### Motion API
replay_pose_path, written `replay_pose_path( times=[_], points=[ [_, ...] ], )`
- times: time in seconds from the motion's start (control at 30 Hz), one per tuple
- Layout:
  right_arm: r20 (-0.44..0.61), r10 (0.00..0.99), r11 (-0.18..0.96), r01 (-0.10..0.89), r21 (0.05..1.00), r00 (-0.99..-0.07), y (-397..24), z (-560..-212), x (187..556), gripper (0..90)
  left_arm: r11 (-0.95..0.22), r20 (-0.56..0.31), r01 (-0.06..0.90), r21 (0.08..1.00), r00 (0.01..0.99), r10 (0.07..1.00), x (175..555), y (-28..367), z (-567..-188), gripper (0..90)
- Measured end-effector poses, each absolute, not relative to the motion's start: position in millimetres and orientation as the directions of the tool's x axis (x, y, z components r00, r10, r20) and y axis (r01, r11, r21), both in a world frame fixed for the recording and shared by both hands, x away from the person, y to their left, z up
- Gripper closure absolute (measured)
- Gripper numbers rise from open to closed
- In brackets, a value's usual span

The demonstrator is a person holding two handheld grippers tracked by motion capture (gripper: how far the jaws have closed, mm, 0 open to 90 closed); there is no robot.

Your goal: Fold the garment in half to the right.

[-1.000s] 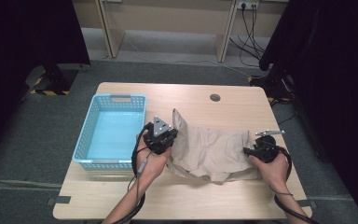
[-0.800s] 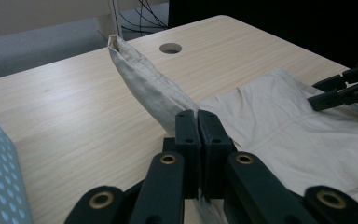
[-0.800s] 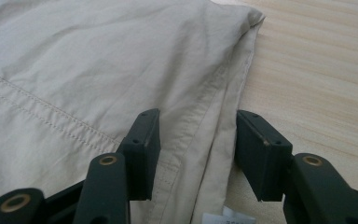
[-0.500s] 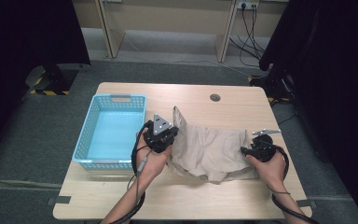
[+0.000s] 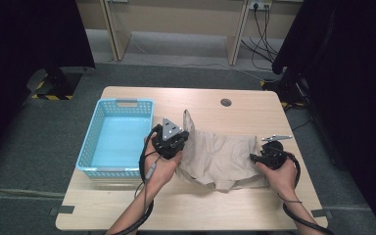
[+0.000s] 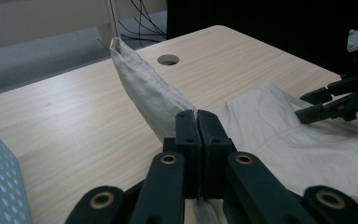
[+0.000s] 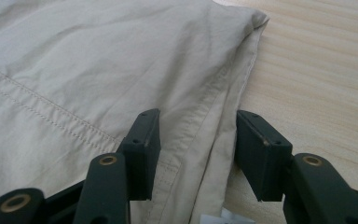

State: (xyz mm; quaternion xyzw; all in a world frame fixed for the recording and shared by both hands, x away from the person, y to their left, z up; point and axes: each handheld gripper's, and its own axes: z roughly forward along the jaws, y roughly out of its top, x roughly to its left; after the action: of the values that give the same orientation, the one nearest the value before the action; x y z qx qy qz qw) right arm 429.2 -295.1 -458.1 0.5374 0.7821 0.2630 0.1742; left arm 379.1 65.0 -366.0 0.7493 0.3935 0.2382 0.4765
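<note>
The crumpled beige cotton garment (image 5: 225, 159) lay between the tongs. The left gripper (image 6: 196, 122) pinched its raised fold; the right gripper (image 7: 193, 140), jaws apart, straddled the hem directly ahead.

Both tongs, left (image 5: 178, 138) and right (image 5: 254, 157), meet beige cloth (image 5: 220, 156).

No readable writing anywhere; the small white tag (image 7: 213, 218) on the beige garment (image 7: 98, 70) is too cropped to read.

Table (image 5: 235, 210) — garment (image 5: 223, 156), basket (image 5: 117, 139)
</note>
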Motion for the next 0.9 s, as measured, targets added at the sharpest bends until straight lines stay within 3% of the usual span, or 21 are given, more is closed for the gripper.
replay_pose_path(
  times=[0.9],
  points=[
    [0.013,0.921,0.302,0.738,0.603,-0.388,-275.9,-458.9,430.9,51.7,-0.229,-0.012,0.335,0.914,0.586,0.810,377.2,60.7,-355.2,88.1]
  ],
)
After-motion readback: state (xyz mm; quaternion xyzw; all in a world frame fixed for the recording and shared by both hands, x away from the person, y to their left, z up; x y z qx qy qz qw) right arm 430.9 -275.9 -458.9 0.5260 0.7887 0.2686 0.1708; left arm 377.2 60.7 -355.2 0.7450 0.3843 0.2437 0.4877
